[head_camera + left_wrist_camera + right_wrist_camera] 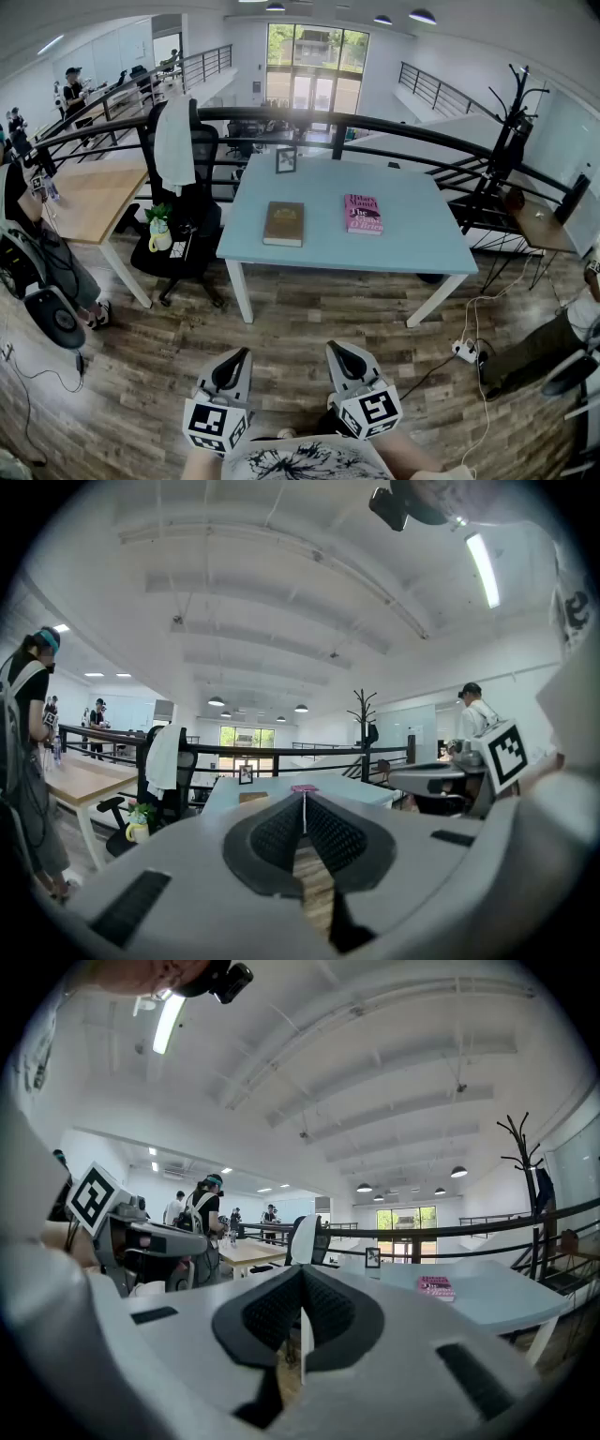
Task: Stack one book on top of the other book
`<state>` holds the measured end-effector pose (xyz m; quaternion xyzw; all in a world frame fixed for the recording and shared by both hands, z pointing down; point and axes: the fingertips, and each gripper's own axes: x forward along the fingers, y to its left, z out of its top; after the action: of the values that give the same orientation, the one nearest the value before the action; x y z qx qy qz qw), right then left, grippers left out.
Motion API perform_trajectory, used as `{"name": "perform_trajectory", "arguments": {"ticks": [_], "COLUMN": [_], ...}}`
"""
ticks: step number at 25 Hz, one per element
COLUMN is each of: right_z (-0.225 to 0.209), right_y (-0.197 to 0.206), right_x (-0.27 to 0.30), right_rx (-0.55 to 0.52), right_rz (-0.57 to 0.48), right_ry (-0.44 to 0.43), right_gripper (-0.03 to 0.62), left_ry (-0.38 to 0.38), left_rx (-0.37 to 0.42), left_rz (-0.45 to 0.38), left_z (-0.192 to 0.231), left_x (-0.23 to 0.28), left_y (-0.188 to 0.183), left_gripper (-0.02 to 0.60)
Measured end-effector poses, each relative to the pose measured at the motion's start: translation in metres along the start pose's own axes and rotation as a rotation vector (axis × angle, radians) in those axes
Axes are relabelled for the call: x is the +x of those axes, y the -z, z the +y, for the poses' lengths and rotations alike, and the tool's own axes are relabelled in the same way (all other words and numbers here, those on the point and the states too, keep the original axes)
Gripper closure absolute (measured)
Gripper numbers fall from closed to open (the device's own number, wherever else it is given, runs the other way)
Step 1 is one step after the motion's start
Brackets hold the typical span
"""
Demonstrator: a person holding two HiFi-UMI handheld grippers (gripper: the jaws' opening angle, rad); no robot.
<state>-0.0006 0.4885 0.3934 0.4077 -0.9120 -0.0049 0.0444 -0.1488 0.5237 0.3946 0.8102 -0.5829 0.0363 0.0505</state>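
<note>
The 2 books lie flat and apart on the light-blue bench (412,234); the brown book (283,223) sits left of the bench's middle and the pink book (363,214) right of it, neither on the other, so stacking is not begun. The left tongs (234,361) and right tongs (342,354) are both pressed together on nothing; they hang side by side, well short of the bench's near edge, probably because the person stands back with no book in reach; 1 pair must approach and spread before any lift.
</note>
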Motion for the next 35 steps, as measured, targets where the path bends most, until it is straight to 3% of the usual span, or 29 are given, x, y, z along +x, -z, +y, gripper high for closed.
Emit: {"name": "perform_trajectory", "arguments": {"ticks": [12, 22, 30, 35], "right_z": [0.002, 0.001, -0.056, -0.120], "right_y": [0.009, 0.021, 0.042, 0.047], "right_x": [0.019, 0.061, 0.126, 0.180], "right_rx": [0.025, -0.003, 0.070, 0.071], "right_rz": [0.047, 0.110, 0.163, 0.169], "right_ry": [0.028, -0.013, -0.043, -0.056], "right_gripper": [0.602, 0.602, 0.602, 0.602], "left_ry": [-0.020, -0.033, -0.075, -0.111], "left_rx": [-0.019, -0.015, -0.034, -0.041], "left_rz": [0.027, 0.048, 0.100, 0.117], "left_z": [0.016, 0.045, 0.066, 0.085], "left_x": [0.001, 0.024, 0.097, 0.172], "left_y": [-0.002, 0.007, 0.003, 0.004], "left_gripper": [0.569, 0.569, 0.569, 0.569]}}
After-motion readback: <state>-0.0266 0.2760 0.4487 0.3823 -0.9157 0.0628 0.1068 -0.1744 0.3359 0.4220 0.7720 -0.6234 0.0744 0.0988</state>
